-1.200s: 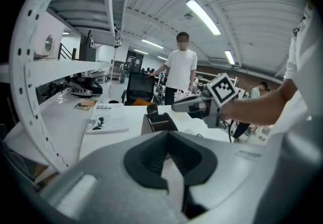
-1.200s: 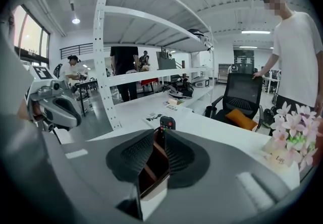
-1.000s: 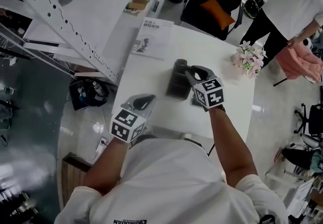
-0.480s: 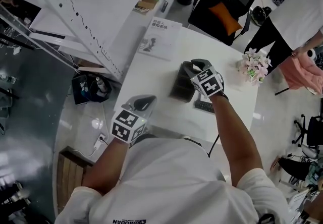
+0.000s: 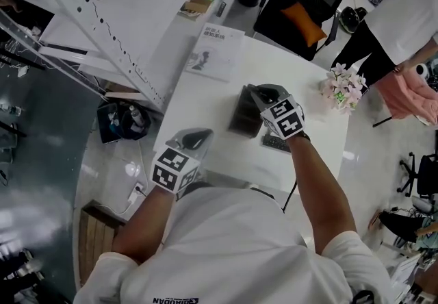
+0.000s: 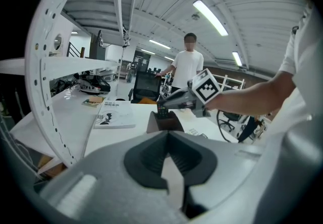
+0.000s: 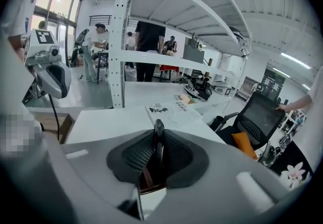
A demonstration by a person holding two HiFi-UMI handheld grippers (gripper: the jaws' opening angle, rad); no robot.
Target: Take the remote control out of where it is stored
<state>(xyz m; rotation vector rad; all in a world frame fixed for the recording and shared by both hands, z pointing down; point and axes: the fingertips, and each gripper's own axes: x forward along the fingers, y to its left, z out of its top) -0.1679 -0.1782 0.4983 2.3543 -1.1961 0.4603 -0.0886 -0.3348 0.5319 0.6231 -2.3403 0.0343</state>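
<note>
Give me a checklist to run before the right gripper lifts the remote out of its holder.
1. Right gripper on remote control: ok; its jaws have just been closing and the pads press the remote's sides.
2. Remote control seated in holder: ok; lower end inside.
3. Left gripper out of the way: ok; shut, empty, near the table's edge.
4. Space above holder: ok; nothing over it in the head view.
5. Holder stays put during the lift: cannot tell; nothing steadies it.
</note>
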